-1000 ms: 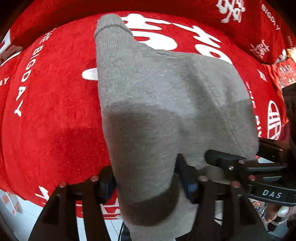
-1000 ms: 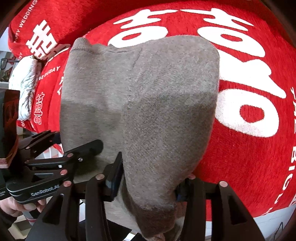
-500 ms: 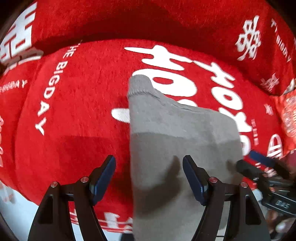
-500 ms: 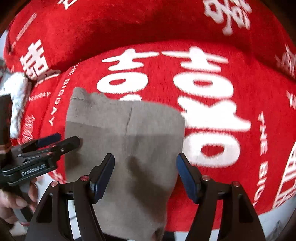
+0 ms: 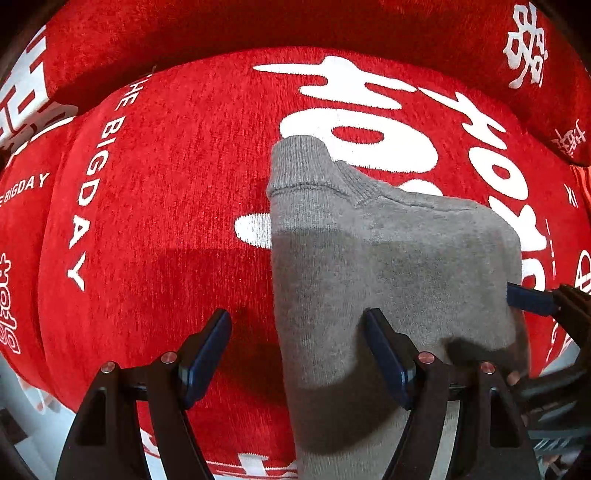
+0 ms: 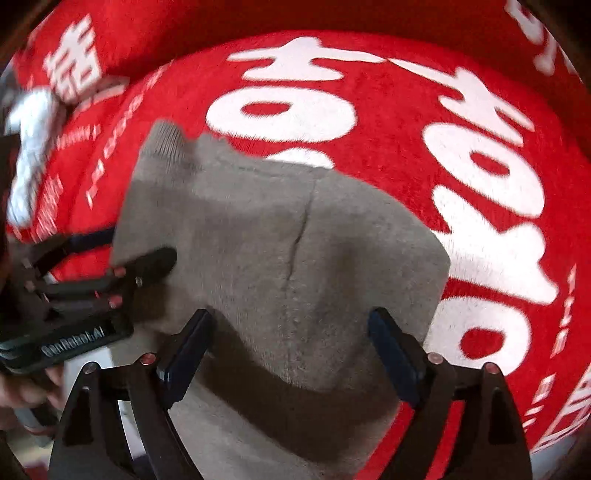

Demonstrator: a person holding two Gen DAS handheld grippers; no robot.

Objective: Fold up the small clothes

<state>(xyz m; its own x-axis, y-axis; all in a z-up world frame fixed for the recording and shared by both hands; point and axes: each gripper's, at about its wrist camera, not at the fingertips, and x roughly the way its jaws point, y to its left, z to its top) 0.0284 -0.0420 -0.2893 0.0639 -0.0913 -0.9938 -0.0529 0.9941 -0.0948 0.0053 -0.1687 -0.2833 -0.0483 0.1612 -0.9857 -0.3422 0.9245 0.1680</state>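
A grey knitted garment lies folded on a red cushion with white lettering, its ribbed cuff pointing away. My left gripper hangs open over the garment's left edge, pads clear of the cloth. In the right wrist view the same garment spreads under my right gripper, whose jaws are opening; the cloth lies below and between them, and neither pad presses on it. Each gripper shows in the other's view: the right one's blue pad at the garment's right edge, the left gripper at its left edge.
A red backrest with white characters rises behind the cushion. A white cloth lies at the far left. Pale floor shows past the cushion's near edge. A person's hand holds the left gripper.
Both grippers have let go of the grey garment, which was gripped and held up; it now lies on the cushion. Both sets of jaws stand wider, and the garment looks farther off.
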